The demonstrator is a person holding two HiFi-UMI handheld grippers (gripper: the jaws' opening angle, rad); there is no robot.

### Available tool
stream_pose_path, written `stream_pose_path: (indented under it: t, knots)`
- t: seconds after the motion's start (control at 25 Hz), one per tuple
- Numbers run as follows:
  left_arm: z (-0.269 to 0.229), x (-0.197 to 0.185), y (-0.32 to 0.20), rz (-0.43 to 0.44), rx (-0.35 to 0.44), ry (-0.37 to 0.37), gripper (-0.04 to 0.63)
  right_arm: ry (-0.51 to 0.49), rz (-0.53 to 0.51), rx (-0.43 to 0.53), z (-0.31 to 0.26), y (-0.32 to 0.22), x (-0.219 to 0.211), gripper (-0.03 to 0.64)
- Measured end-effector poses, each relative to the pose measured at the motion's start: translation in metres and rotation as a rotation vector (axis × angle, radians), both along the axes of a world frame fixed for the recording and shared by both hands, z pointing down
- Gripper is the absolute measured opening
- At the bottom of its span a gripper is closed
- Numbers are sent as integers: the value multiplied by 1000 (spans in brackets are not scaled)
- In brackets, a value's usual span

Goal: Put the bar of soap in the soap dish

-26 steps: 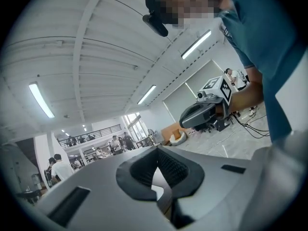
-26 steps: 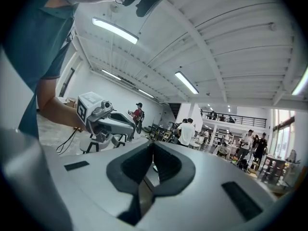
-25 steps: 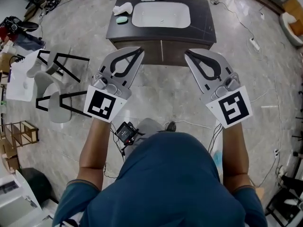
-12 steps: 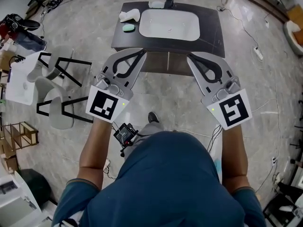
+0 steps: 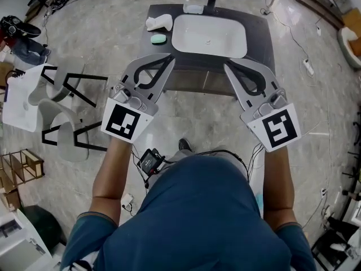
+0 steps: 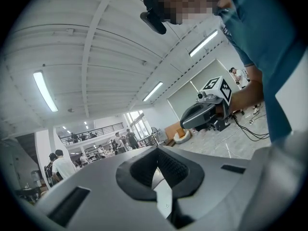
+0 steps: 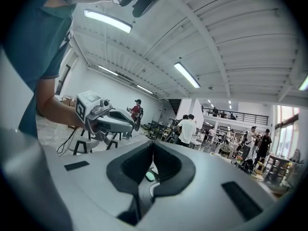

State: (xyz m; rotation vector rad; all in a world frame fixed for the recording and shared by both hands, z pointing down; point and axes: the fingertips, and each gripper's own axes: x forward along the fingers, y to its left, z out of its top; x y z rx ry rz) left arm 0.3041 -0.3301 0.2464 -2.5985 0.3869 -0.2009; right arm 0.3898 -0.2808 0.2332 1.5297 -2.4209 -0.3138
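The left gripper (image 5: 168, 58) and the right gripper (image 5: 227, 66) are both held level in front of the person, side by side. Each has its two jaws closed together with nothing between them. The pale green oval bar of soap (image 5: 158, 38) lies on the dark rectangular vanity counter (image 5: 259, 33), to the left of the white sink basin (image 5: 209, 35). It is just beside the white soap dish (image 5: 159, 22) and apart from both grippers.

Everything is lit brightly and evenly by ceiling strip lights (image 6: 45, 90); gripper views are fisheye-warped, corners blacked out.
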Motion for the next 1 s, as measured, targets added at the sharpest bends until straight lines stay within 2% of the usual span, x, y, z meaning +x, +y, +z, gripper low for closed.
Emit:
stream_pose_path:
  t: [0.2,0.44,1.0]
  knots:
    - [2,4,-30,-32,-10,3,2,-1,-32,-14,4,-33,6,15]
    - [11,26,-71,-108,-13,-24,2,-8,-117,-15,14,-78,28,15]
    - [13,77,-146,-264,-29,-29,2,-43,-276,-36,28,-170,78,15]
